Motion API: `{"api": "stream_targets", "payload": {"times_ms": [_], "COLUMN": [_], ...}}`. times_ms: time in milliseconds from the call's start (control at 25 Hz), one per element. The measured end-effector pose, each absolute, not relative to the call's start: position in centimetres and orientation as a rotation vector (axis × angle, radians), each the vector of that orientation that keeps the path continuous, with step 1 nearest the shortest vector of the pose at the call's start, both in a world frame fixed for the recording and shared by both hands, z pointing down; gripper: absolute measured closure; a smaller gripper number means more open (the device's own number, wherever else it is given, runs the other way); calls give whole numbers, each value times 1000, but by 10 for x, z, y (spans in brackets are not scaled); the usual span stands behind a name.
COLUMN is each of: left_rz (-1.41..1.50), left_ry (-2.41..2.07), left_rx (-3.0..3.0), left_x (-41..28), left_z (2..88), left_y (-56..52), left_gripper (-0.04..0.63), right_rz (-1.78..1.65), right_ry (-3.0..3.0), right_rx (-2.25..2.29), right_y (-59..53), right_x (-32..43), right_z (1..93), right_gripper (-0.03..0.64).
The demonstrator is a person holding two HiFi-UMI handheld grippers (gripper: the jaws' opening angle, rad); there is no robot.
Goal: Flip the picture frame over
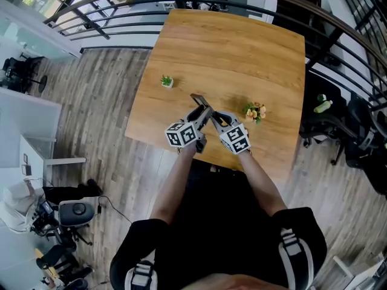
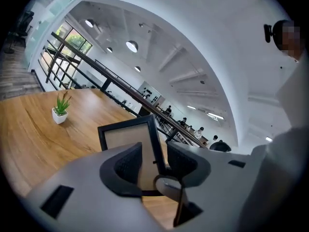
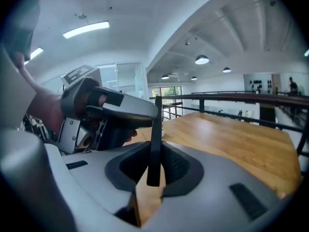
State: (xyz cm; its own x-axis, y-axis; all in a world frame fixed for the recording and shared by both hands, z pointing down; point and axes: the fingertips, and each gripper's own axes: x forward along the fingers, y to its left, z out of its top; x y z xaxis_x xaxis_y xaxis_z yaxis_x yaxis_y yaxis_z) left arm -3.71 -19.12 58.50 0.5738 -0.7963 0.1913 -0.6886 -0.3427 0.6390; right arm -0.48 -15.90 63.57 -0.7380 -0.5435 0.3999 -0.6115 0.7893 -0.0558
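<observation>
Gripping the picture frame [image 2: 128,139] in our right gripper's [image 3: 155,166] jaws above the counter [image 1: 242,53], we hold our left gripper's [image 2: 154,166] jaws open around it.

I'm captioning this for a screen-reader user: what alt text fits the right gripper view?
The right gripper is shut on a black picture frame, seen edge-on and upright between its jaws. The left gripper is beside the frame on the left; a wooden table stretches away on the right.

I saw the wooden surface [image 1: 242,53] carry a small potted plant [image 1: 167,81] left of the left gripper [image 1: 202,115] and a flower bunch [image 1: 254,111] right of the right gripper [image 1: 216,118].
</observation>
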Motion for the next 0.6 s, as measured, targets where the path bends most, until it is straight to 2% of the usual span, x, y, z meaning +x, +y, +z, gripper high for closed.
{"api": "stream_targets", "payload": {"times_ms": [120, 360, 600], "left_rz": [-217, -236, -332], "left_ry": [-1167, -1206, -1215], "left_rx": [2080, 1975, 1874], "left_x": [-35, -48, -59], "left_z": [586, 594, 599], "left_y": [-195, -197, -196], "left_gripper": [413, 413, 443], "right_rz": [130, -318, -570], "right_ry": [-2559, -2361, -2229], "right_rx": [868, 849, 794], "right_y": [-157, -154, -150], "right_x": [-7, -12, -16], "right_z": [632, 626, 625], "right_gripper": [541, 534, 526]}}
